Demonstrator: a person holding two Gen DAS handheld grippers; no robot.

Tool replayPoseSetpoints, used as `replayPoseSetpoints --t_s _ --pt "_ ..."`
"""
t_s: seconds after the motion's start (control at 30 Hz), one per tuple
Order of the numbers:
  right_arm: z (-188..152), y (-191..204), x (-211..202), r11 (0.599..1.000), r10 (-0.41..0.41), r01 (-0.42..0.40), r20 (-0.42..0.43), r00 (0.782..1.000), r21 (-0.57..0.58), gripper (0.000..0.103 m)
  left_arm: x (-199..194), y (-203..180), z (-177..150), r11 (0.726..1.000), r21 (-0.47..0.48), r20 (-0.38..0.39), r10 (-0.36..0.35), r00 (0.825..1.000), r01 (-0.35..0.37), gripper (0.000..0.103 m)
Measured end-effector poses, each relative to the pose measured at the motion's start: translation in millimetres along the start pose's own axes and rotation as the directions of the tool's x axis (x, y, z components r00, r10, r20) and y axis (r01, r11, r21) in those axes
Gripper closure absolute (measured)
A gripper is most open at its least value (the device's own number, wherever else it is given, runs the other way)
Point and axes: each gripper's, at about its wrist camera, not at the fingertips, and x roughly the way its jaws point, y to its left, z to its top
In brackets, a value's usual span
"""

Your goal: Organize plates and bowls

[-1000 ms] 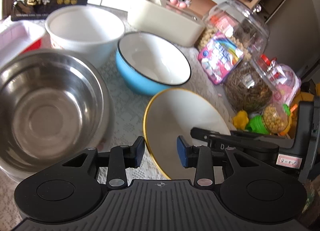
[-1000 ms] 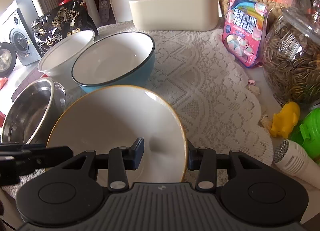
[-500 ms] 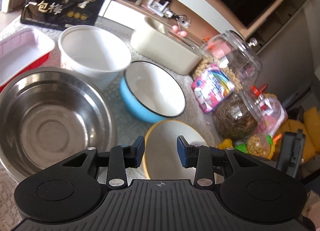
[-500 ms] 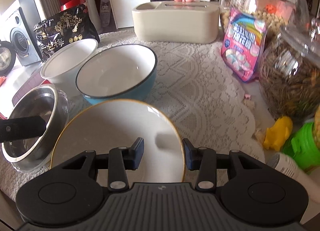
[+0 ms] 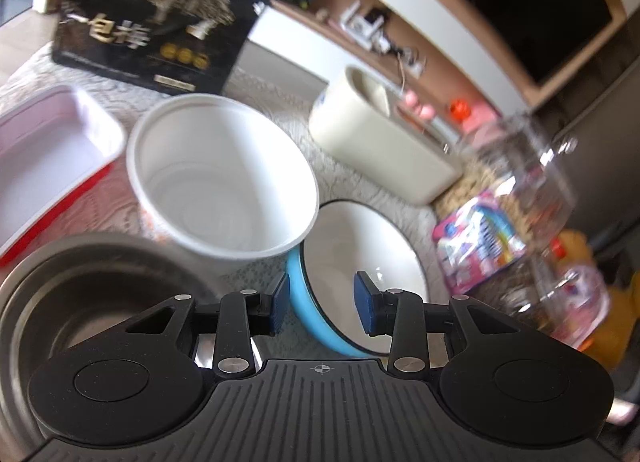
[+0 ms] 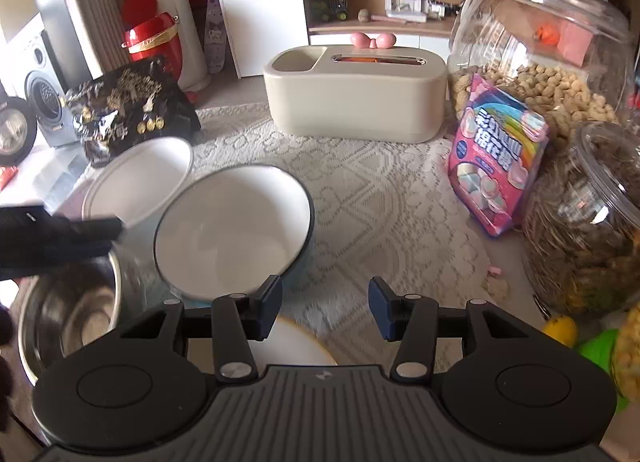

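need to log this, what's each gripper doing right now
left gripper: open, jaws astride the blue enamel bowl's rim, not gripping.
right gripper: open, jaws just widened, holding nothing.

The left gripper [image 5: 320,304] points steeply downward with its blue pads parted and nothing pressed between them, while the right gripper [image 6: 325,308], tilted down likewise, has just been opening its jaws and grips nothing.

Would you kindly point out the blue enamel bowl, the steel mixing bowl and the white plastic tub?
Blue enamel bowl [image 6: 232,229]: right wrist view, white inside.
Steel mixing bowl [image 5: 100,302]: left wrist view, inner wall.
White plastic tub [image 5: 216,181]: left wrist view, inside bottom.
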Motion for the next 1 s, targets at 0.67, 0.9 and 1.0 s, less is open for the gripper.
replayPoseSetpoints --t_s 0.67,0.9,1.0 --pt "30.2 -13.5 120.6 0.974 0.174 -0.139 -0.2 0.964 0.179 0.07 64.5 -28.5 7.5 0.963 0.236 -0.088 0.158 0.984 -0.133 0.064" --pt "28.4 -12.0 111.4 0.982 0.161 -0.14 -0.171 0.972 0.127 0.078 78.7 -52.9 4.7 0.938 0.318 -0.103 0.178 0.979 -0.137 0.062" --pt "28.1 -25.3 105.8 0.982 0.147 -0.125 -0.154 0.977 0.145 0.078 88.9 -68.6 2.0 0.921 0.367 -0.114 0.185 0.976 -0.132 0.062"
